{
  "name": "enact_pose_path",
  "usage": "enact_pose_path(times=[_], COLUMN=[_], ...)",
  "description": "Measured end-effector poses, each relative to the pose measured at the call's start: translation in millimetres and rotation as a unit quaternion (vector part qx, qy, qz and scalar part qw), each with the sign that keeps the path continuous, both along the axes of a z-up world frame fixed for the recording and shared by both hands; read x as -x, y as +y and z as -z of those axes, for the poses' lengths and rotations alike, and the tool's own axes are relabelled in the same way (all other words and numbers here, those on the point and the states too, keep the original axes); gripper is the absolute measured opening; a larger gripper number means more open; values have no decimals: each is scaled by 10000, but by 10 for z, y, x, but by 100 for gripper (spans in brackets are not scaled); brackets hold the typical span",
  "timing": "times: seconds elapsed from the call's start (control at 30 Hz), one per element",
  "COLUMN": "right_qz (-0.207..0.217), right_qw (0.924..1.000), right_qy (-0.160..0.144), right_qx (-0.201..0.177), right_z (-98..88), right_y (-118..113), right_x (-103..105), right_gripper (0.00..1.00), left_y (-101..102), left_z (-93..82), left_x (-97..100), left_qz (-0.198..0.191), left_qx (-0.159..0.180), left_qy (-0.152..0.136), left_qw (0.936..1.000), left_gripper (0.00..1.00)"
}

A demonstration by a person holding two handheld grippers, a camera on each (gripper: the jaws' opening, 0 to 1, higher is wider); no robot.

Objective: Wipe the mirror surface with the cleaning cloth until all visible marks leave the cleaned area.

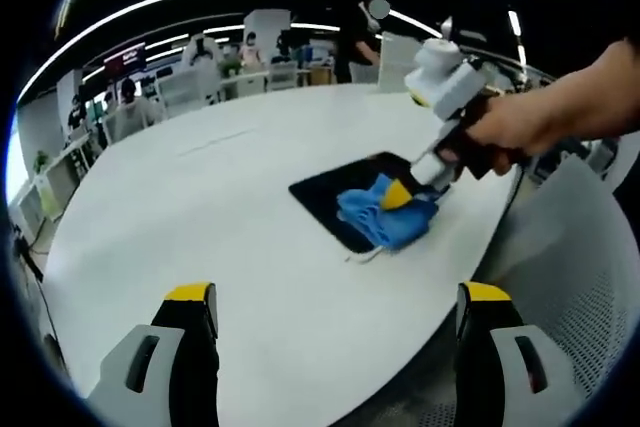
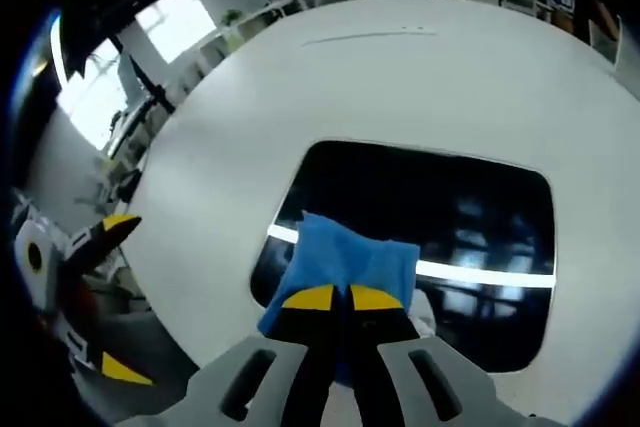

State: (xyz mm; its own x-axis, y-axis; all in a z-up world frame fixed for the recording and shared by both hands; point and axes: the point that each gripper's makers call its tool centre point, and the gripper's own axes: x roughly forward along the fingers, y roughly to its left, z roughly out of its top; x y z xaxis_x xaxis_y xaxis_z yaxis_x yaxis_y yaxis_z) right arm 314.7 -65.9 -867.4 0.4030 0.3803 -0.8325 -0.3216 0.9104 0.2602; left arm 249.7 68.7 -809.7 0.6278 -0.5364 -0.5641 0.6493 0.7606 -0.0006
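Blue cloth (image 2: 345, 262), soft and bunched, sits clamped in my right claw (image 2: 334, 299) on the fragile mirror (image 2: 470, 217); left claw (image 1: 335, 309) apart, idle.

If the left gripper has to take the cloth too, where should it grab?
Probably the loose bunched edge of the cloth nearest the table's rim, coming from the left gripper's own side. The right gripper is shut on the far part, over the mirror, so that near fold stays free and raised.

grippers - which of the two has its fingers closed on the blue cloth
The right gripper: its fingers pinch the blue cloth on the mirror. The left gripper hangs open above the table.
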Motion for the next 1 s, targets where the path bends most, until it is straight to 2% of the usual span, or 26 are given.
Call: enact_pose_path(times=[0.07,0.13,0.17,0.33,0.4,0.47,0.77,1.0], right_qz=[2,-13,-13,-14,-58,-95,-60,-66], right_qw=[10000,10000,9999,9998,9997,9997,9994,9996], right_qy=[89,92,100,184,222,240,328,257], right_qx=[-35,-27,-28,-39,-18,0,-60,-98], right_z=[-2,-5,-4,-4,-4,-1,-1,9], right_y=[20,23,21,29,26,23,41,39], right_x=[48,66,71,107,138,160,188,183], right_gripper=[0,0,0,0,0,0,0,0], left_y=[19,18,28,20,-54,-48,-44,-43], left_z=[-27,-10,8,-7,-72,-64,-68,-35], left_x=[-7,0,1,8,16,17,7,19], left_qz=[-18,-91,-99,-78,-177,-106,-158,-148], left_qx=[-13,162,135,248,796,646,706,647], left_qy=[-88,82,139,138,296,209,220,280], left_qw=[10000,9998,9998,9996,9962,9976,9971,9974], left_gripper=[100,100,100,100,100,100,100,100])
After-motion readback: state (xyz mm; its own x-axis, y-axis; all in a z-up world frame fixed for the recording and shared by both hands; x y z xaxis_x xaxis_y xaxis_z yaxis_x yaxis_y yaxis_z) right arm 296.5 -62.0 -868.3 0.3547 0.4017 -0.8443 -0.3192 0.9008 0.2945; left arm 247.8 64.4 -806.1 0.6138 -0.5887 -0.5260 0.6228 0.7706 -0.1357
